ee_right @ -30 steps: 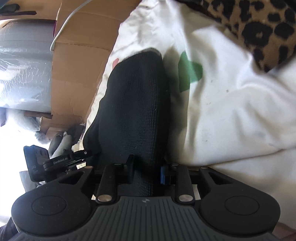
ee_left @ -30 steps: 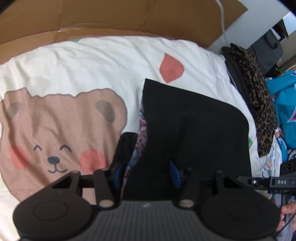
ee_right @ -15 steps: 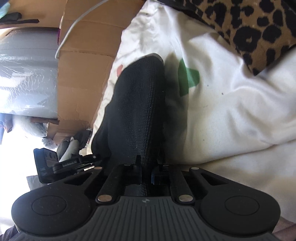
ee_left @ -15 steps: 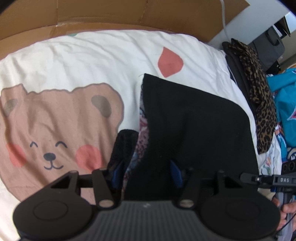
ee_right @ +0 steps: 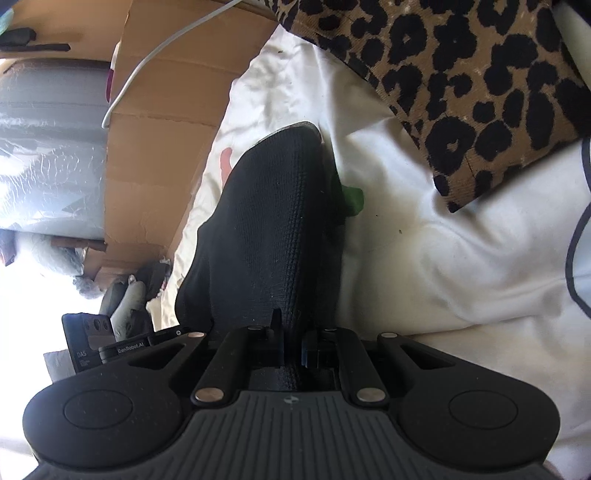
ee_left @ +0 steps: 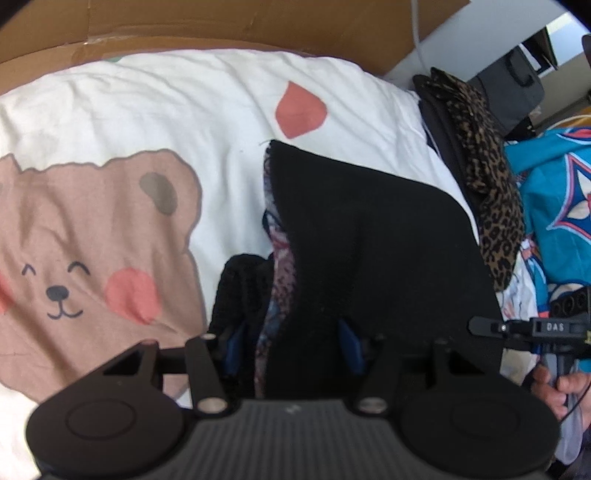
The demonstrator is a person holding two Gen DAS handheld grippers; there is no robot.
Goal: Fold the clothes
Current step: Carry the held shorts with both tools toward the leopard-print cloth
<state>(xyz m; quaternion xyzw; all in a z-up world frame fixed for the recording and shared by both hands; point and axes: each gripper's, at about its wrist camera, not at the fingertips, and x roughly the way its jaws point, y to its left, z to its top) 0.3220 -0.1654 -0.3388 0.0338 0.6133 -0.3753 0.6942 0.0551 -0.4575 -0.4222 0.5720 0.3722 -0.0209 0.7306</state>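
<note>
Item: black knit garment with a patterned lining (ee_left: 369, 240), part-folded, lying on a white bed cover printed with a brown bear face (ee_left: 92, 229). Its near edge is raised off the bed, held at two points.

Left gripper (ee_left: 291, 343): jaws at a middling width, blue pads on either side of a thick bunch of black knit and patterned lining. The cloth fills the gap, so this reads as a grip on the bundle.

Right gripper (ee_right: 291, 343): jaws drawn almost together, pinching a thin ridge of the same black knit; the fabric runs taut away from the pads toward the bed.

Nearby: leopard-print cloth (ee_right: 480, 92) just beside the garment on the right; turquoise patterned fabric (ee_left: 554, 206) beyond it; brown cardboard panel (ee_left: 221, 22) behind the bed.

Step in hand, by judgement: carrying the lifted edge over for a fold.

Risks:
- Right pinch holds only a narrow fold; a pull could slip it free and drop that corner.
- Left bundle takes in several layers; the lining may drag askew and spoil the crease.
- Uneven travel of the two hands would skew the fold.
- The garment could catch the leopard-print cloth.
</note>
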